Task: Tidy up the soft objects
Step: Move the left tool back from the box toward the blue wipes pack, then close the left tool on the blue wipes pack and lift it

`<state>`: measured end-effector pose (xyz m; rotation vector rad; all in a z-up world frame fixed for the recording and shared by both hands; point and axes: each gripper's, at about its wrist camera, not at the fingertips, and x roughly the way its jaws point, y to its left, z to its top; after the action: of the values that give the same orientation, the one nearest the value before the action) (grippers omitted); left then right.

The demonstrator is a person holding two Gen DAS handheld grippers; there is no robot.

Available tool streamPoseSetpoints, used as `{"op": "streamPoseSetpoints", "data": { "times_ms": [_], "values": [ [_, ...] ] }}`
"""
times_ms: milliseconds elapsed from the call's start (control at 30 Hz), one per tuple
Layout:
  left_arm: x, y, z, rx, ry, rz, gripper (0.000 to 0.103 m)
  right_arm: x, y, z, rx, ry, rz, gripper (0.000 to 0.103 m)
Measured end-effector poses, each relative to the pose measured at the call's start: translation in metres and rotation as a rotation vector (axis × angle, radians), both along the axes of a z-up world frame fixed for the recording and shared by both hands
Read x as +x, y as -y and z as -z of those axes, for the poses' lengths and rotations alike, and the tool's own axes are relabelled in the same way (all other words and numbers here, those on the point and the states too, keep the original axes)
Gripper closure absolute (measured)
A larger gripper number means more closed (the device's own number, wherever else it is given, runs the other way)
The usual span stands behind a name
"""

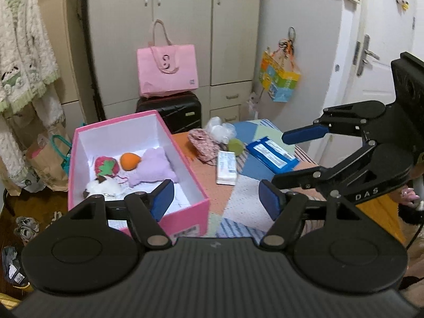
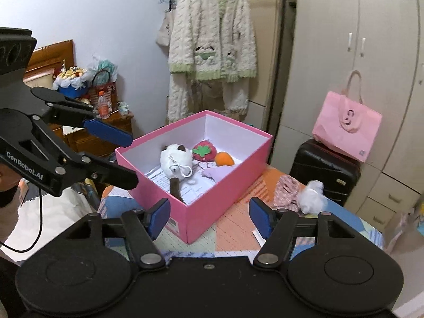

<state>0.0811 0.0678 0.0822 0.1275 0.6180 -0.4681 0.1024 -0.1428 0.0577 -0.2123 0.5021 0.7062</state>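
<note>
A pink box [image 1: 185, 216] [image 2: 228, 201] stands open on the patchwork bed. Inside lie a white plush cat [image 1: 102, 188] [image 2: 176, 163], a red strawberry plush [image 1: 106, 167] [image 2: 204, 151], an orange plush [image 1: 129, 161] [image 2: 224, 159] and a purple plush [image 1: 153, 169] [image 2: 218, 172]. Right of the box lie a floral pouch [image 1: 204, 143] [image 2: 287, 193], a white fluffy item [image 1: 220, 129] [image 2: 312, 193] and a green ball [image 1: 235, 146]. My left gripper [image 1: 216, 201] [image 2: 124, 156] is open and empty by the box's near corner. My right gripper [image 2: 210, 217] [image 1: 288, 156] is open and empty too, apart from the box.
A white tissue pack [image 1: 226, 167] and a blue wipes pack [image 1: 273, 155] lie on the bed. Behind it a black suitcase [image 1: 182, 108] carries a pink bag [image 1: 167, 71]. A fluffy robe [image 2: 212, 47] hangs left of the wardrobe [image 1: 185, 26].
</note>
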Motion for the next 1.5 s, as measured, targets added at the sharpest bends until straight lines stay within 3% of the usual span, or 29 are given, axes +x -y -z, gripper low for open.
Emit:
{"op": "streamPoseSetpoints", "data": {
  "times_ms": [300,600,867,1033,1167,1400,1500],
  "values": [
    [-0.015,0.043,0.017,0.083,0.060,0.062,0.032,-0.018,0.040,0.020,-0.005,-0.014,0.063,0.029],
    [0.009,0.085,0.055,0.061,-0.042,0.152,0.032,-0.019,0.076,0.053,-0.036,0.000,0.140,0.022],
    [0.043,0.114,0.078,0.023,-0.087,0.176,0.024,0.018,0.100,0.097,-0.039,-0.015,0.250,0.019],
    [0.067,0.124,0.089,-0.019,-0.089,0.156,0.016,0.040,0.112,0.121,-0.014,-0.005,0.262,0.019],
    [0.088,0.136,0.097,-0.033,-0.075,0.104,0.012,0.062,0.114,0.138,-0.039,-0.011,0.337,0.019],
    [0.126,0.153,0.115,-0.104,-0.077,0.029,0.008,0.095,0.126,0.155,0.060,-0.060,0.360,0.019],
    [0.138,0.164,0.127,-0.105,-0.082,0.030,0.008,0.109,0.139,0.162,0.151,-0.112,0.405,0.019]
  ]
}}
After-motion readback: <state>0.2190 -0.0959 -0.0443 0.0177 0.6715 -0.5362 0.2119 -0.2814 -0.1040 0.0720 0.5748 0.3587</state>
